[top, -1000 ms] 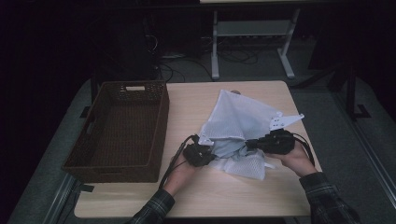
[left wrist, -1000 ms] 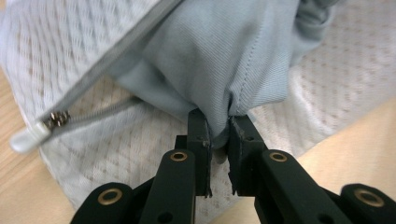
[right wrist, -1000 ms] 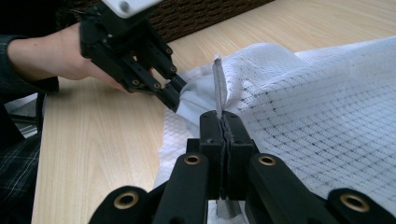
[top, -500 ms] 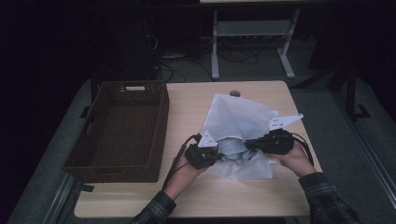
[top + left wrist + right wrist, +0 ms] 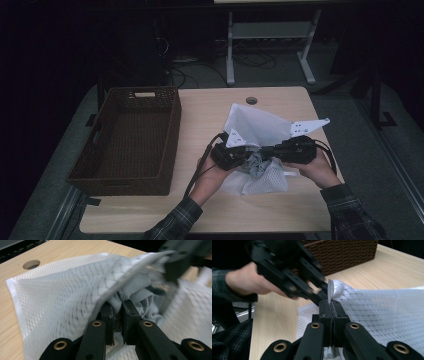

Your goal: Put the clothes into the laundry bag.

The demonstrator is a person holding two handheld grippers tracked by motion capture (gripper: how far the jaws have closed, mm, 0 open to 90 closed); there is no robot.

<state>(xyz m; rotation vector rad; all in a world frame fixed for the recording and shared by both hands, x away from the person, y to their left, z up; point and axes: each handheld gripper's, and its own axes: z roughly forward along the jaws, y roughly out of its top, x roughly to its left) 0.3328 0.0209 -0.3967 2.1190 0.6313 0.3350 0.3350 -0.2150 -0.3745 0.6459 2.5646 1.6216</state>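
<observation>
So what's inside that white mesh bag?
Grey cloth bunches at the mesh bag mouth, pinched there by the left gripper. The mesh covers whatever sits deeper inside.

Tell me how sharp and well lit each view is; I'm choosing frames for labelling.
High view: dim, floor near black, the table evenly lit, sharp. Left gripper view: bright; the white mesh bag is sharp near its own jaws, while the right hand-held gripper smears with motion blur. Right gripper view: the wicker basket is crisp, the left hand-held gripper blurred.

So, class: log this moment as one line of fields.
left gripper: shut on grey cloth | right gripper: shut on white mesh laundry bag | brown woven basket: empty
</observation>
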